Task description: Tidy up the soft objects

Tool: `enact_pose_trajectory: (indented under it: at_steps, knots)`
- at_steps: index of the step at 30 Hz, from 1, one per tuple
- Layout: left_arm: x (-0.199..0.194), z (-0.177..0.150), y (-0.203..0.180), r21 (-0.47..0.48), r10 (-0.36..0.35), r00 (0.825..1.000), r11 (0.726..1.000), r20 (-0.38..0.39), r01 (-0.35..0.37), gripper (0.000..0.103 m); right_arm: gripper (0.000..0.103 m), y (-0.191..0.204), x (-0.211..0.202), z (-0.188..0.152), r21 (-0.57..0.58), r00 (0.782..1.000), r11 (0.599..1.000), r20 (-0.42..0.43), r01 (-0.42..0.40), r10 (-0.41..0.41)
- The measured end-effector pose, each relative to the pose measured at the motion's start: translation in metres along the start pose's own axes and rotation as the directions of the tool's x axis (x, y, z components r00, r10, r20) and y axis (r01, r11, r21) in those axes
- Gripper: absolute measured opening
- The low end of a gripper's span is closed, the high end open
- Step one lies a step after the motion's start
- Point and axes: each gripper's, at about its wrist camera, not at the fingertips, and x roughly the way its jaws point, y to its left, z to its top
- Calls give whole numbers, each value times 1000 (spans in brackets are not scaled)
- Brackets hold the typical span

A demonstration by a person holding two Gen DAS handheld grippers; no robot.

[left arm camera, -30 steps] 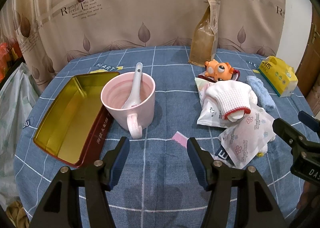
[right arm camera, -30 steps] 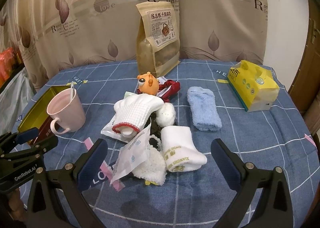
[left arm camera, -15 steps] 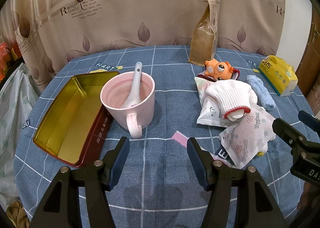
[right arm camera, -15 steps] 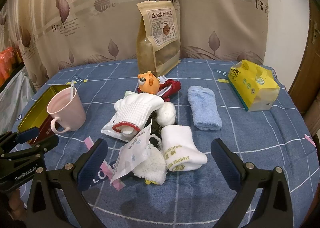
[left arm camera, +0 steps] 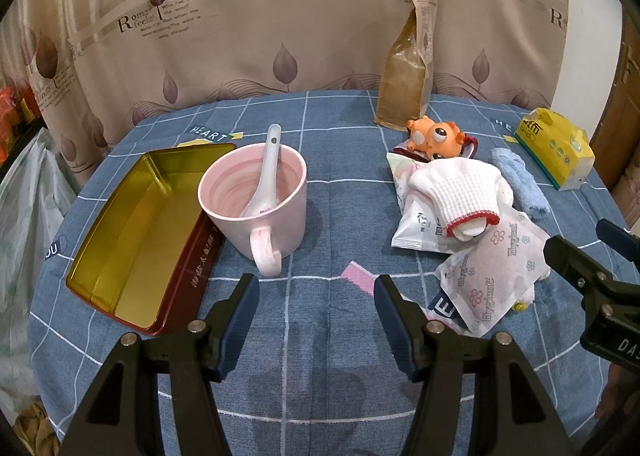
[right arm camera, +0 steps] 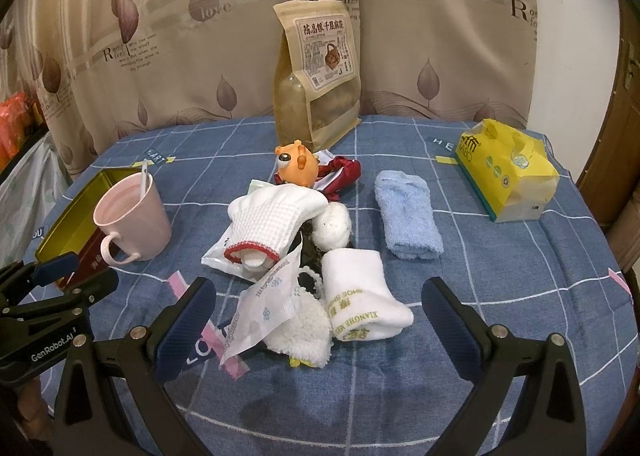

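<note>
A pile of soft things lies mid-table: a white knit glove (right arm camera: 272,217) with a red cuff, a folded white towel (right arm camera: 360,298), a fluffy white item (right arm camera: 302,330), a white pom (right arm camera: 332,225), a clear Hygiene packet (right arm camera: 268,306) and an orange toy (right arm camera: 298,167). A folded blue towel (right arm camera: 408,215) lies to the right. My right gripper (right arm camera: 318,314) is open and empty, just in front of the pile. My left gripper (left arm camera: 316,302) is open and empty, in front of the pink mug (left arm camera: 256,195). The glove also shows in the left wrist view (left arm camera: 456,191).
An open gold tin (left arm camera: 132,232) lies left of the mug, which holds a white spoon (left arm camera: 264,171). A tall snack bag (right arm camera: 316,75) stands at the back. A yellow tissue pack (right arm camera: 508,171) sits at the far right. A curtain hangs behind the round table.
Both grippers have barely moved; the right wrist view has drifted slightly. Nothing on the table has shifted.
</note>
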Motion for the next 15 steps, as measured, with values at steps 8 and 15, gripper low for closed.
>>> enact_pose_trajectory:
  at_steps: [8,15]
  knots:
    - [1,1,-3,9,-2,1000,1000,-5,2,61,102,-1,0,-1,-1,1000,1000,-4,0,-1]
    - [2,1,-4,11,-3,1000,1000,-8,3,61,102,-3,1,-1,-2,1000,1000,-7,3,-3]
